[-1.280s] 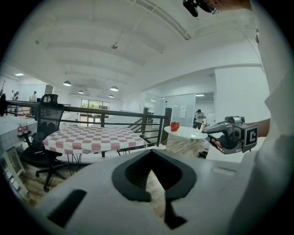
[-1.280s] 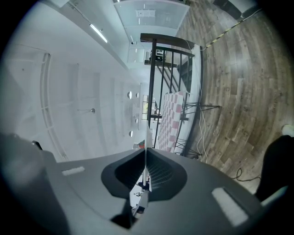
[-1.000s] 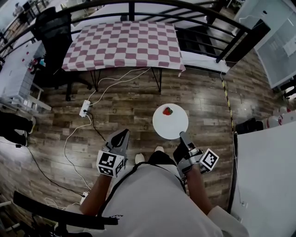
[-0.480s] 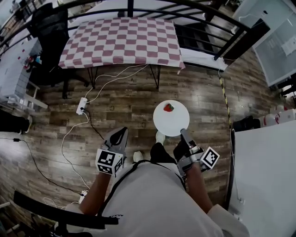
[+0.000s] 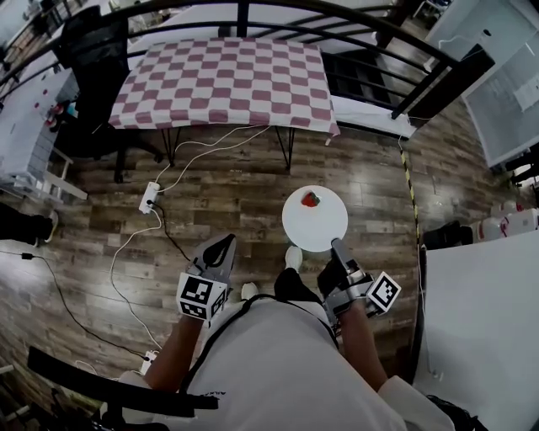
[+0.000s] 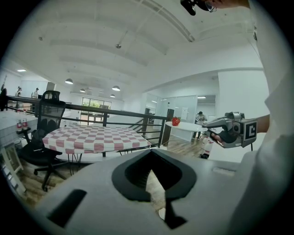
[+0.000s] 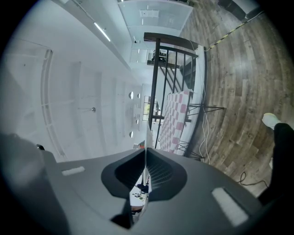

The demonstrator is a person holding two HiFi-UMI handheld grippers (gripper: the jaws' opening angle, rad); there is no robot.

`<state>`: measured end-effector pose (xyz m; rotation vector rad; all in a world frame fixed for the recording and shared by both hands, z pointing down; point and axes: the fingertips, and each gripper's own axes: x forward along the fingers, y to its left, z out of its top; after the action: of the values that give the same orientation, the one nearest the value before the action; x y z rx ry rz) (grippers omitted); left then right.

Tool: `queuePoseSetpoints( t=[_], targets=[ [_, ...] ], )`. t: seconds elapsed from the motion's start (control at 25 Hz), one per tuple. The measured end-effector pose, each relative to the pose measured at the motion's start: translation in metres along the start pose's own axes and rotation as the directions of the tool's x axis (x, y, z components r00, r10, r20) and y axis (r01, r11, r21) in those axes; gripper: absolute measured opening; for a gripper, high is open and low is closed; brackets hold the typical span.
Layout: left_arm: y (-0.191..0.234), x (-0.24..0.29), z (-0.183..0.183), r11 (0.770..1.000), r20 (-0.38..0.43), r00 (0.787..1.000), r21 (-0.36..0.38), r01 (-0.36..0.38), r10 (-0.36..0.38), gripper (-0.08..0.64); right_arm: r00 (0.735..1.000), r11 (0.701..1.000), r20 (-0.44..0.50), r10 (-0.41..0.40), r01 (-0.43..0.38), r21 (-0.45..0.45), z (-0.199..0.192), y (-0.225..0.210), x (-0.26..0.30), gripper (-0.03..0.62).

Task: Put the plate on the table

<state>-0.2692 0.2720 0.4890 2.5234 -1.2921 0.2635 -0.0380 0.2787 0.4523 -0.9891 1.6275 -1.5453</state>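
Note:
A round white plate (image 5: pixel 315 220) with a small red fruit (image 5: pixel 311 199) on it is carried level above the wooden floor. My right gripper (image 5: pixel 336 246) is shut on its near rim; in the right gripper view the plate (image 7: pixel 146 133) is a thin edge-on line between the jaws. My left gripper (image 5: pixel 226 242) hangs to the left of the plate, shut and empty. The table with the red-and-white checked cloth (image 5: pixel 223 84) stands ahead, past a stretch of floor. The left gripper view shows that table (image 6: pixel 92 137), the plate (image 6: pixel 186 125) and the right gripper (image 6: pixel 216 123).
A black railing (image 5: pixel 337 17) curves behind the checked table. A black office chair (image 5: pixel 97 50) stands at the table's left. A power strip with white cables (image 5: pixel 150 198) lies on the floor ahead left. A white surface (image 5: pixel 480 320) fills the right side.
Both grippers and the plate have advanced a little toward the checked table, and the person's foot has stepped forward under the plate. The grip on the plate is unchanged.

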Motion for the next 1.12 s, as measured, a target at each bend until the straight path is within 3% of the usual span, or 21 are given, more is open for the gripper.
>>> queuePoseSetpoints(
  t=[0.52,1.12],
  targets=[
    [0.003,0.053,0.018,1.0,-0.014,1.0,0.007,-0.001,0.001,0.005,1.0,1.0,0.004,0.013,-0.013,0.011,0.048,-0.005,0.029,0.018],
    [-0.018,0.184,0.071,1.0,-0.007,1.0,0.016,-0.023,0.023,0.005,0.999,1.0,-0.036,0.028,-0.027,0.014,0.175,-0.012,0.08,0.018]
  ],
)
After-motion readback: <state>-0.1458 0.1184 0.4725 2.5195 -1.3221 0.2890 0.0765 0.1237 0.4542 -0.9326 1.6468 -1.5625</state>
